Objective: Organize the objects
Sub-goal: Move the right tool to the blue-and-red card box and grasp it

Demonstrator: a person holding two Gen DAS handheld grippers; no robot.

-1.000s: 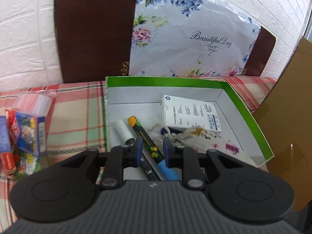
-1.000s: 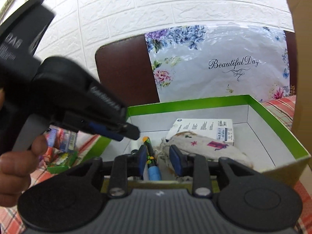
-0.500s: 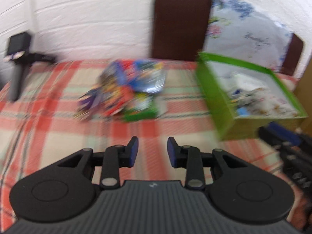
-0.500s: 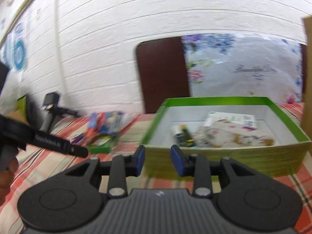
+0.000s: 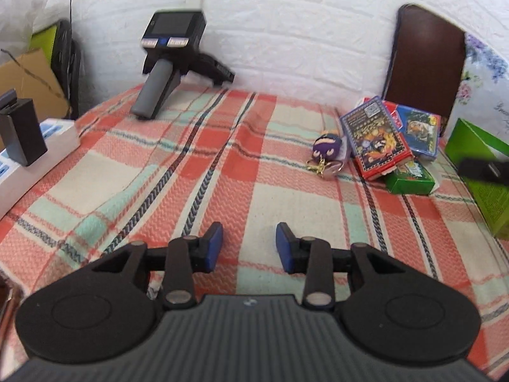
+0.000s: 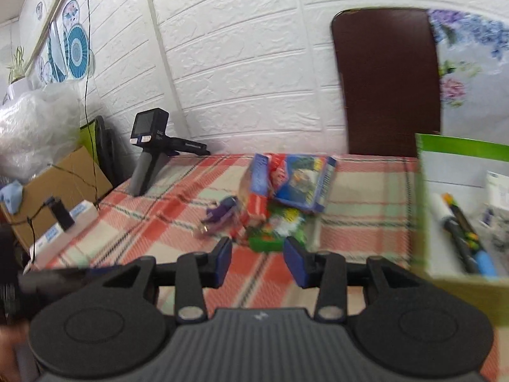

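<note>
The left tongs hang over bare plaid tabletop, blue pads apart with nothing between them; the jaws have just been opening. Far right lies a heap of card boxes with a purple keychain just to its left. A green box sits at the right edge. A spare handheld gripper stands far left.

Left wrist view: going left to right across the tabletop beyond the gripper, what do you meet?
White power strip with a black adapter → grey-handled black handheld gripper device → purple plush keychain → red card box → blue card box → green cardboard box.
</note>
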